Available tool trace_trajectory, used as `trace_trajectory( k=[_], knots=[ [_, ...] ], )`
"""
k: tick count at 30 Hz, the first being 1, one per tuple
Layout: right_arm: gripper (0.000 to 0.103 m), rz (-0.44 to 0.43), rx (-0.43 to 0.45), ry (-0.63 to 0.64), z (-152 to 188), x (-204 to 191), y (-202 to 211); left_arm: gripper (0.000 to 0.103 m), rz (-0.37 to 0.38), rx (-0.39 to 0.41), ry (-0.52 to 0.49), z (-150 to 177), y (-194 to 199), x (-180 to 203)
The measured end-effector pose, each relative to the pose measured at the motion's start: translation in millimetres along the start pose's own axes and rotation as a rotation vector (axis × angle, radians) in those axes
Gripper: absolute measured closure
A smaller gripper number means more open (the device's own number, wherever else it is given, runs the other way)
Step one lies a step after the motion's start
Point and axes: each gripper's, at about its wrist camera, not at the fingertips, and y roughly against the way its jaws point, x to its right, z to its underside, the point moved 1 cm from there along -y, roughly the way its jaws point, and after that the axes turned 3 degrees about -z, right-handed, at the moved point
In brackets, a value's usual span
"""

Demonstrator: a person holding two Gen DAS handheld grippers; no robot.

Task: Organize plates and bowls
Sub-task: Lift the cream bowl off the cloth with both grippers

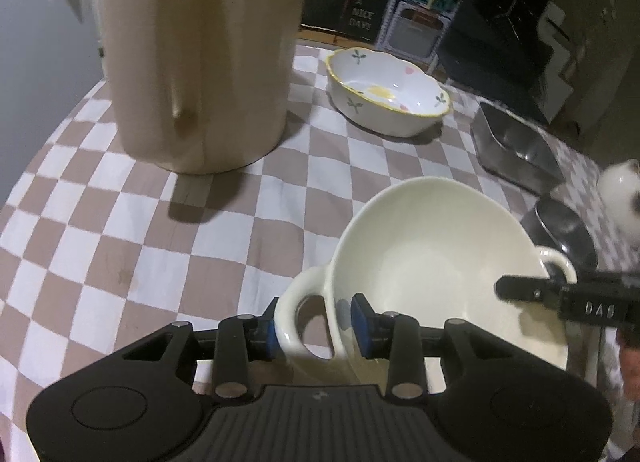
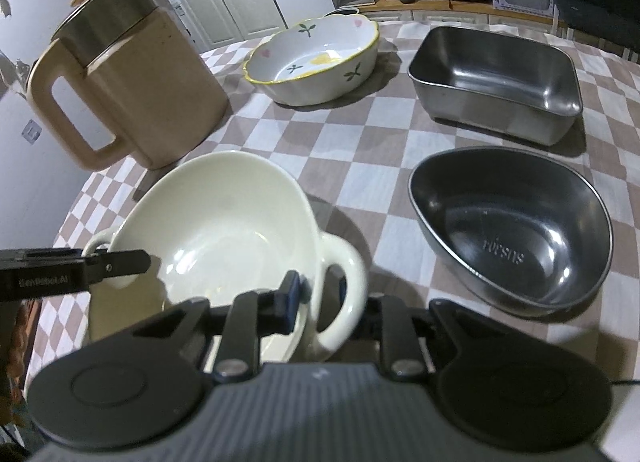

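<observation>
cream two-handled bowl (image 2: 216, 222) held tilted over the checked cloth (image 1: 120, 222), near the steel bowl (image 2: 512, 226).
left gripper (image 1: 316, 326) and right gripper (image 2: 320, 294) each clamp a loop handle; glazed handles risk slipping if either grip eases.

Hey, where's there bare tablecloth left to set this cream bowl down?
The widest bare patch is the middle of the checked cloth, bordered by the beige jug, the flowered bowl, the steel tray and the oval steel bowl. More lies left of the cream bowl, in front of the jug. The right side, around both steel dishes, is crowded.
</observation>
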Motion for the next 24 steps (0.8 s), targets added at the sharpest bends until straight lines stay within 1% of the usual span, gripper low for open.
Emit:
trace_trajectory(
  k=[3,9,14,16,19,22,24],
  knots=[
    [0.077,-0.006,-0.013,-0.016,-1,2,1,0.066,0.012,-0.005,0.004,0,0,-2],
    [0.076,-0.006,-0.042,-0.046,-6,7,6,0.073,0.092,-0.037,0.129,2,0,-17],
    [0.074,-0.007,-0.040,-0.035,-7,9,9,0.074,0.125,-0.024,0.157,4,-2,-21],
    [0.074,-0.005,-0.032,-0.027,-6,9,8,0.074,0.123,-0.017,0.153,5,-2,-20],
    [0.074,-0.002,-0.021,-0.013,-4,7,8,0.073,0.100,-0.024,0.160,4,-1,-17],
    [0.073,0.018,-0.011,0.023,-1,3,10,0.073,0.094,-0.029,0.152,5,2,-14],
    [0.073,0.013,-0.009,0.045,1,3,11,0.074,0.092,-0.031,0.139,6,3,-11]
  ],
)
